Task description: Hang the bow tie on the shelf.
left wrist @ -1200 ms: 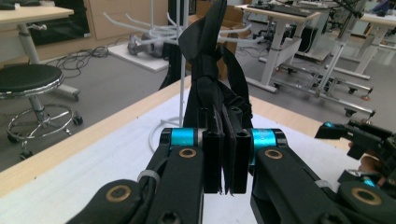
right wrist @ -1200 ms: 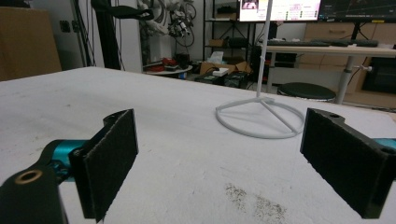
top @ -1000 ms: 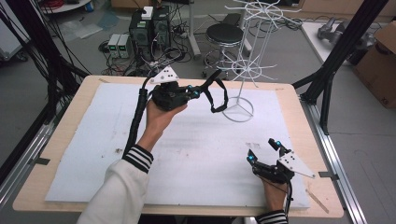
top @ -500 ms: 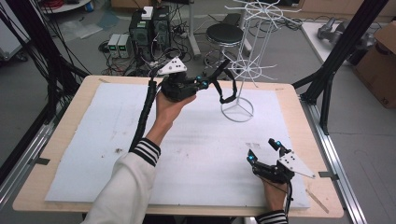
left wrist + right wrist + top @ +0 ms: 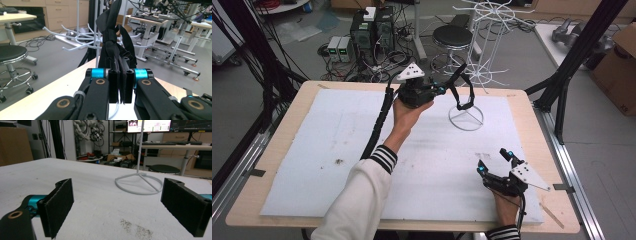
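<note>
One black strap, flat woven webbing folded into loops, sits clenched in my left gripper, the pads pinching several layers of it tight; it hangs in the air above the far edge of the worktop, its loops draping beside the pole of the white wire rack. That rack is thin, glossy coated wire: a ring base with crossed spokes standing on the worktop near its far right corner, a slim pole, and curved hooks fanning out higher up. My right gripper rests near the near right corner, released, its two dark, coarse felt-like pads wide apart with nothing between them. The worktop is a pale wooden board covered by a white foam-like sheet, matte and finely pitted, with dark crumbly smudges here and there. Black frame struts rise at the corners. Beyond the far edge I see a grey floor, a round black stool on a chrome wheeled base, tangled cables, computer boxes, and desks with drawers.
</note>
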Tool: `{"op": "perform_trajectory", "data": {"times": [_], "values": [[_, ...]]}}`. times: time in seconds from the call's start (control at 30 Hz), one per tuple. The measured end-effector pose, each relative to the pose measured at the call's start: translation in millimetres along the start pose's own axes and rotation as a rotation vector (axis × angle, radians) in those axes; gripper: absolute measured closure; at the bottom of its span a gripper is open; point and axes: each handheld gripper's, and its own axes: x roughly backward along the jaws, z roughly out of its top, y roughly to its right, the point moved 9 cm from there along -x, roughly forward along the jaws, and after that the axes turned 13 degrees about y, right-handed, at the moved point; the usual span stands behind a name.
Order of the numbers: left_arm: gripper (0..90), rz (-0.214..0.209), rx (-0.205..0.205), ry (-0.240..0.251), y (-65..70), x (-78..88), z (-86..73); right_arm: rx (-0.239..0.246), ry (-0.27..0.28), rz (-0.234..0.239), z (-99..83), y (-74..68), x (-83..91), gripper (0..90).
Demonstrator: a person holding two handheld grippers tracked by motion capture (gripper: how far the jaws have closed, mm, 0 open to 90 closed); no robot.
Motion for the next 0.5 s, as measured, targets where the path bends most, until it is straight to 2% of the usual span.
{"op": "perform_trajectory", "data": {"times": [0.37,0.5], "values": [[87.0,0.035,-0.004,-0.004,-9.2,-6.9,-9.6,0.003,0.004,-0.001,0.3,0.9,-0.3,10.3],[87.0,0.051,0.024,0.004,-11.8,-11.3,-11.4,0.003,0.003,-0.001,0.3,0.7,-0.2,10.2]]}}
